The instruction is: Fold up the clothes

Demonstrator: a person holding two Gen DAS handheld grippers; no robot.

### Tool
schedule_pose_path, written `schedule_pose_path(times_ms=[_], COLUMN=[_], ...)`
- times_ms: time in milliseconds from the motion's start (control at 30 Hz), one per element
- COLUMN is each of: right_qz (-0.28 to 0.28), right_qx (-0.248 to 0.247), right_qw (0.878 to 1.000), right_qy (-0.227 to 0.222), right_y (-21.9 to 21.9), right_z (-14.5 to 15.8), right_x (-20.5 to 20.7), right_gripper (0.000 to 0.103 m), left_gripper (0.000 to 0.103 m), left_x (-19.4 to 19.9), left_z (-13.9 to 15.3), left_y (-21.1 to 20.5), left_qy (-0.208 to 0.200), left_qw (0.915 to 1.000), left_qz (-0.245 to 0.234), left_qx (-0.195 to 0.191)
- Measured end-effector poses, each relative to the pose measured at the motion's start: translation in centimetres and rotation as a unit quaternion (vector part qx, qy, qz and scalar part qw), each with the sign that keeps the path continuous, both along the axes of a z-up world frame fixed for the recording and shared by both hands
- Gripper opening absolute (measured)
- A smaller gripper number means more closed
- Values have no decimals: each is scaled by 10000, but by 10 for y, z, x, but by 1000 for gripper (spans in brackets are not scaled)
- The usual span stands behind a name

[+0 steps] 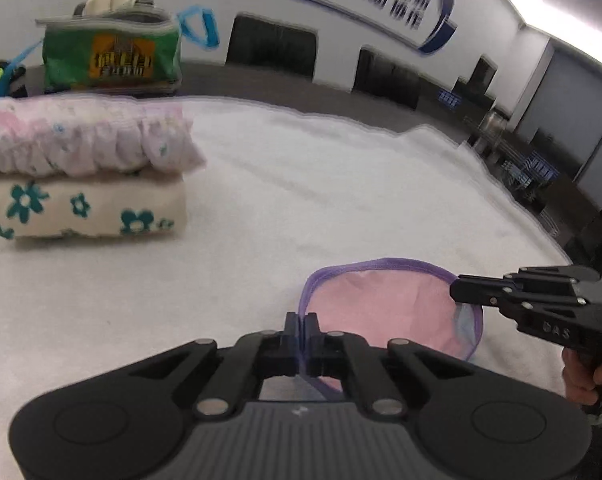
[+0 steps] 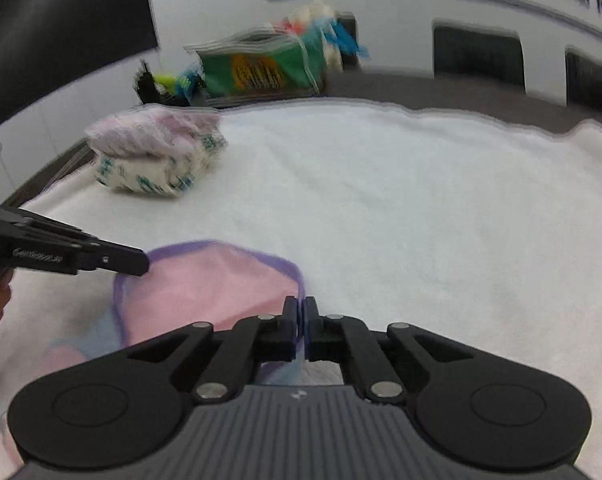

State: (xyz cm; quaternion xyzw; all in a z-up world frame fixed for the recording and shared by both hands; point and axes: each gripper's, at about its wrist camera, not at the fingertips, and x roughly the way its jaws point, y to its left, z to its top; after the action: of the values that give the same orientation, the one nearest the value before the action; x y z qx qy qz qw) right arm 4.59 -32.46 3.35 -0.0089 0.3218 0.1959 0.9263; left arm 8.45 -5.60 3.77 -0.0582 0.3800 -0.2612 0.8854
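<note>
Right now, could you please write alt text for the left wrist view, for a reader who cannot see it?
The left tool is shut on the purple-trimmed edge of a pink cloth garment on a white fleecy cover, with the right tool at the garment's far right edge. Two folded floral garments sit stacked at left, before a green zippered bag.

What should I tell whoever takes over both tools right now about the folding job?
Left tool: shut on the purple-trimmed edge of the pink garment.
Right tool: shut on the same garment's trim, at the opposite side.
The garment is held between both tools, low over the white towel.
Done: two folded pieces, the pink ruffled piece on top of the floral piece, stacked at the far left.
Left: finish folding the pink garment and probably add it to the stack.
</note>
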Motion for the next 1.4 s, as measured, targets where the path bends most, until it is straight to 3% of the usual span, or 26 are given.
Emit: schedule_pose_path(times_ms=[133, 200, 300, 467, 533, 567, 600, 667, 700, 767, 900, 1033, 1200, 1400], right_qz=[345, 426, 932, 1842, 1868, 1847, 1731, 1352, 1161, 778, 8, -698, -839, -976], right_qx=[-37, -53, -321, -711, -296, -62, 43, 55, 62, 74, 98, 100, 343, 681], right_qw=[9958, 9940, 9902, 9763, 9762, 9759, 9781, 9860, 9893, 9945, 9994, 9975, 9959, 9929], right_qy=[-845, -1008, -986, -890, -1058, -1159, -1153, -974, -884, -703, -338, -38, -68, -90], right_y=[-7, -12, -16, -23, -37, -44, -45, -37, -33, -24, -7, 11, 17, 22], right_z=[28, 32, 20, -5, 1, 5, 5, -1, -3, -9, -20, -30, -34, -40], right_x=[-55, -82, -120, -180, -190, -195, -194, -184, -180, -170, -151, -136, -144, -152], right_gripper=[2, 2, 2, 5, 8, 13, 30, 53, 56, 56, 55, 54, 55, 53], left_gripper=[0, 0, 1, 5, 7, 15, 21, 44, 48, 53, 46, 47, 62, 62], left_x=[-56, -97, -148, -173, -178, -177, -175, -168, -161, -150, -137, -150, -143, -139], left_z=[24, 29, 11, -26, -18, -8, 1, 16, 17, 13, -11, -17, -9, -12], left_y=[11, 13, 14, 26, 39, 46, 51, 55, 47, 28, -9, -10, 3, -6], left_qy=[-731, -1217, -1341, -511, -490, -516, -551, -622, -604, -462, 54, -27, 142, 280], left_qw=[9972, 9925, 9909, 9985, 9983, 9976, 9963, 9926, 9928, 9948, 9990, 9994, 9977, 9983], left_qz=[-29, 109, -67, 187, 317, 323, 319, 321, 342, 318, 116, 158, 589, 500], left_qx=[-139, 22, -23, 54, -75, -314, -581, -992, -974, -846, -433, -300, -300, -100])
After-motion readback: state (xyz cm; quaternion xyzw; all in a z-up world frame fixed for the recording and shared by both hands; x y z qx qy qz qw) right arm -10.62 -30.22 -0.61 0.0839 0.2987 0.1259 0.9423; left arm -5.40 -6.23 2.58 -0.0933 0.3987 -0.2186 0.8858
